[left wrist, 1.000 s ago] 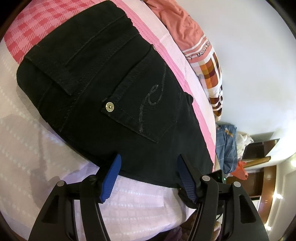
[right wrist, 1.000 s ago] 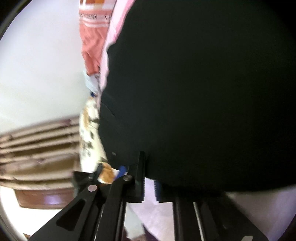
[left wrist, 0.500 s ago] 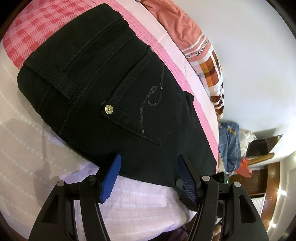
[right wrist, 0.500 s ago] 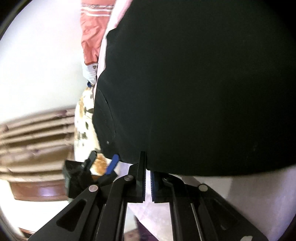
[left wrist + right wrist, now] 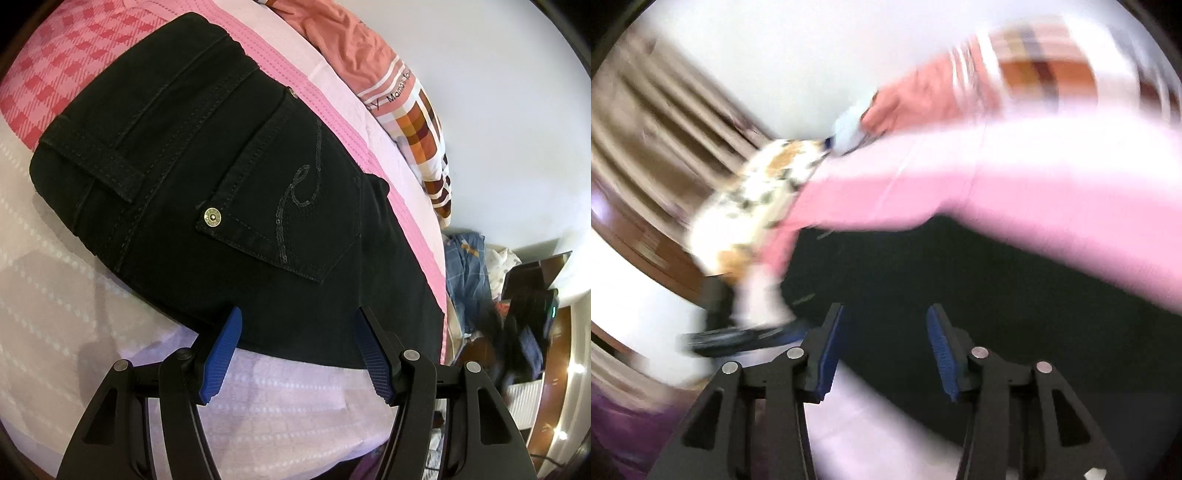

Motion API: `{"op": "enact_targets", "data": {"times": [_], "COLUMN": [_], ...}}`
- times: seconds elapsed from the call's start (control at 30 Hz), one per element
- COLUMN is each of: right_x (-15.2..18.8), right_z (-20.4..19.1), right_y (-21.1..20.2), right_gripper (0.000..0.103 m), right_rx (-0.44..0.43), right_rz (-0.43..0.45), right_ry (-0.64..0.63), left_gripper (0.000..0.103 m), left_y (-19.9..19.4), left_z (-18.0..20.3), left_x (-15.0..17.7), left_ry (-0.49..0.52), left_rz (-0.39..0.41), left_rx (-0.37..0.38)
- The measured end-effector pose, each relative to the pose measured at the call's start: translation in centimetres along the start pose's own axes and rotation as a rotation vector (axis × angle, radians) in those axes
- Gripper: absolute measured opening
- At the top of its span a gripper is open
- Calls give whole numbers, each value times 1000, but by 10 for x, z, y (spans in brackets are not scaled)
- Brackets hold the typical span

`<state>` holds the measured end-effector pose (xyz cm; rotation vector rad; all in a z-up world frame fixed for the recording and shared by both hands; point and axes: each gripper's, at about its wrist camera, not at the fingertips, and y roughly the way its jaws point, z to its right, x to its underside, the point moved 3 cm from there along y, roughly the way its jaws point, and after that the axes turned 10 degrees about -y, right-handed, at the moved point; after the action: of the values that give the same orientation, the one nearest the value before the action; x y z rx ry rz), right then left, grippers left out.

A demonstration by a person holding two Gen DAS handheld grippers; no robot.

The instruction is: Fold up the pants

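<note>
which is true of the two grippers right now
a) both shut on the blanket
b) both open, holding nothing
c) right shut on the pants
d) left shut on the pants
b: the left gripper has its blue pads spread wide at the edge of the black pants, and the right gripper is also spread apart with nothing between its pads.

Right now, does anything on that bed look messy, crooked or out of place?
The black pants lie folded, back pocket up, but set diagonally across the pink bedsheet rather than square. An orange garment sits crumpled at the bed's far edge. Both grippers are open and hold nothing. The right view is too blurred to judge.
</note>
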<state>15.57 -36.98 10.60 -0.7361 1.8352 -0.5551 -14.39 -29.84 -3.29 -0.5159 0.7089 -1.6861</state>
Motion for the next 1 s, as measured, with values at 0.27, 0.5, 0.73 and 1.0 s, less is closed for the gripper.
{"op": "enact_targets", "data": {"times": [0.27, 0.5, 0.73, 1.0], "right_x": [-51, -55, -54, -60], "right_z": [61, 59, 42, 57], "right_y": [89, 134, 120, 145], "right_gripper": [44, 35, 33, 34], "right_rx": [24, -113, -226, -238], "right_rz": [-133, -225, -231, -305], "right_ry": [-161, -176, -292, -249], "left_gripper": [64, 64, 64, 64], "left_y": [0, 3, 6, 8], "left_z": [-1, 3, 3, 7], "left_x": [0, 0, -4, -5], "left_ry": [-13, 2, -23, 0], "left_rz": [-5, -7, -21, -20], "left_rx": [4, -30, -18, -39]}}
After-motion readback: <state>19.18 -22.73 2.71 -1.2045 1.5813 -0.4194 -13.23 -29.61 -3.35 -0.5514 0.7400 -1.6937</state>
